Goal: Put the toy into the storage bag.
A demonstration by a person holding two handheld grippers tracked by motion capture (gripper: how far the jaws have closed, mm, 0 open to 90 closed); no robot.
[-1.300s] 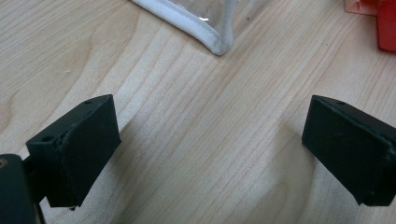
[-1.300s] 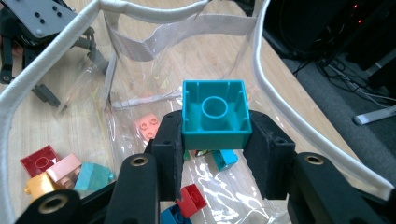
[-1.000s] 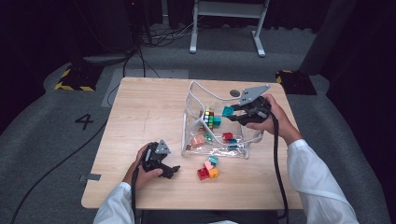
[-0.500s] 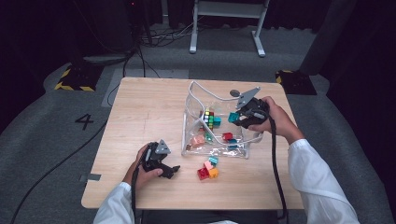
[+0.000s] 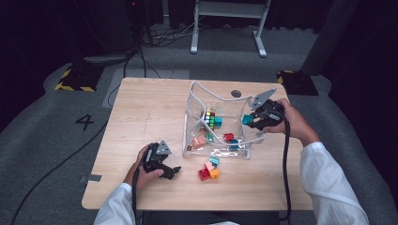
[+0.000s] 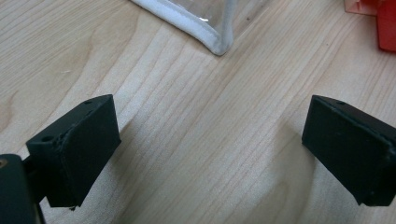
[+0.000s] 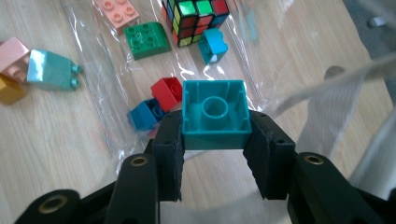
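Observation:
A clear plastic bag (image 5: pixel 195 108) with a white rim lies open on the wooden table (image 5: pixel 141 108). My right gripper (image 5: pixel 249 121) hangs over the bag's right side, shut on a teal brick (image 7: pixel 214 113) whose hollow underside faces the camera. Below that brick, in the right gripper view, lie a Rubik's cube (image 7: pixel 195 18), a green brick (image 7: pixel 144 39), a red brick (image 7: pixel 167 92) and a blue brick (image 7: pixel 144 115). Near the front left of the table my left gripper (image 5: pixel 172 171) rests low, open, with bare wood between its jaws in the left gripper view (image 6: pixel 210 140).
A small cluster of loose bricks (image 5: pixel 209 169) sits on the table just in front of the bag. The bag's white corner (image 6: pixel 215 42) lies ahead of the left gripper. A metal stand (image 5: pixel 225 28) and cables are on the floor beyond the table.
The right gripper has carried the teal brick to the right and slightly down, towards the bag's right edge. The left gripper has stayed put.

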